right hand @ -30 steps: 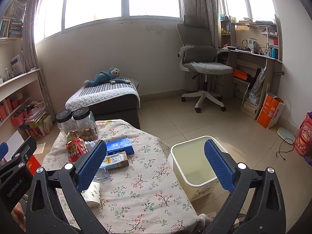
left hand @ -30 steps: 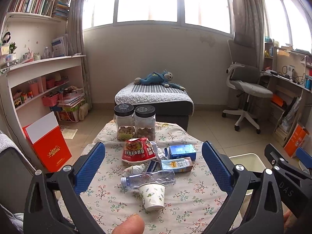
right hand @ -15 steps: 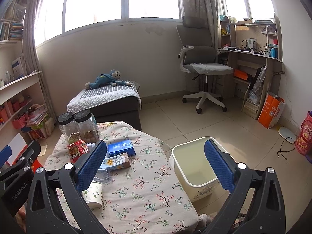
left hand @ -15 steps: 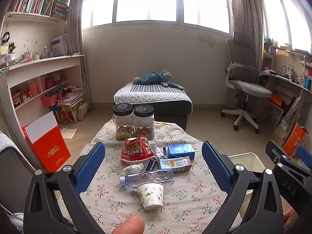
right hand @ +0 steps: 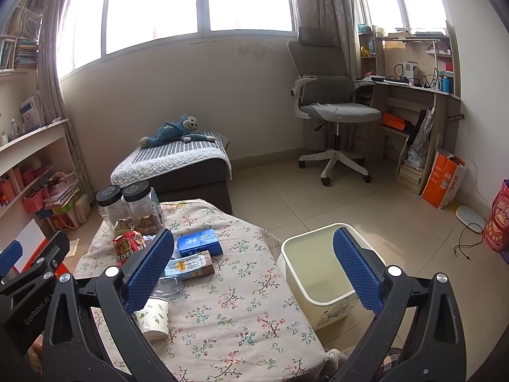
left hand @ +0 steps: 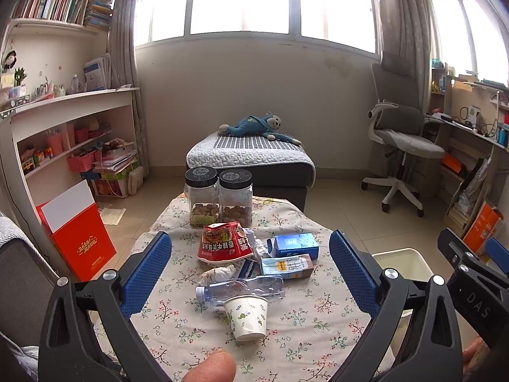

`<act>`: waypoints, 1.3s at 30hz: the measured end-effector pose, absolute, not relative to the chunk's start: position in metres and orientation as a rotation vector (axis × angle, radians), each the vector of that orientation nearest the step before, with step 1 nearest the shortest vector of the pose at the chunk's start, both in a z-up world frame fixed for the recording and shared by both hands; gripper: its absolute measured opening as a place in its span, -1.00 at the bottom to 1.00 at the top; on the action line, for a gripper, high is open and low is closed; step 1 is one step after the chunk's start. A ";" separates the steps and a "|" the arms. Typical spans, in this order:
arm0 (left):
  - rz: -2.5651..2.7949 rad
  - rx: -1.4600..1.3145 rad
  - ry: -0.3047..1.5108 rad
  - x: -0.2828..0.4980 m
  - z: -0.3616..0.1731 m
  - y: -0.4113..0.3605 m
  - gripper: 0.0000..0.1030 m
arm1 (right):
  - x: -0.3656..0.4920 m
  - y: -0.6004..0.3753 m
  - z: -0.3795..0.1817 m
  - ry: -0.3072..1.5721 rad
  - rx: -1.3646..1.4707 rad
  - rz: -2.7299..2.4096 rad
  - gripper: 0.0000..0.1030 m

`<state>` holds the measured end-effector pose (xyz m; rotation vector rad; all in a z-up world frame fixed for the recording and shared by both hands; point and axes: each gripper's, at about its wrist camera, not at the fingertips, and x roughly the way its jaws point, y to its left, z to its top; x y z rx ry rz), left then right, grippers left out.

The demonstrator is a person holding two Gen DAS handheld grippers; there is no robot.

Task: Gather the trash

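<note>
Your left gripper (left hand: 249, 267) is wide open and empty, above the near edge of the table (left hand: 305, 324). Right gripper (right hand: 253, 264) is also spread wide, holding nothing. Trash sits mid-table: paper cup (left hand: 246, 316) on its side touching the clear plastic bottle (left hand: 241, 288), then milk carton (left hand: 286, 265), blue box (left hand: 296, 245), red snack bag (left hand: 224, 245). Cream bin (right hand: 318, 270) stands on the floor just right of the table.

Daylight flooded in from the wide, overexposed white windows (left hand: 248, 0), leaving the room evenly bright; both fisheye views curved and darkened toward their corners.
</note>
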<state>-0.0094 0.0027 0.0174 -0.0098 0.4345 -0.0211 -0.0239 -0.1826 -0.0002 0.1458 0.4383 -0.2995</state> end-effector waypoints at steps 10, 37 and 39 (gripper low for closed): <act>-0.020 -0.010 0.439 -0.010 0.016 0.003 0.87 | -0.024 -0.182 0.000 0.438 0.147 -0.299 0.87; -0.008 -0.015 0.454 -0.005 0.011 0.005 0.87 | -0.018 -0.183 -0.004 0.475 0.165 -0.274 0.87; -0.006 -0.015 0.466 -0.002 0.010 0.006 0.87 | -0.016 -0.184 -0.005 0.484 0.168 -0.264 0.87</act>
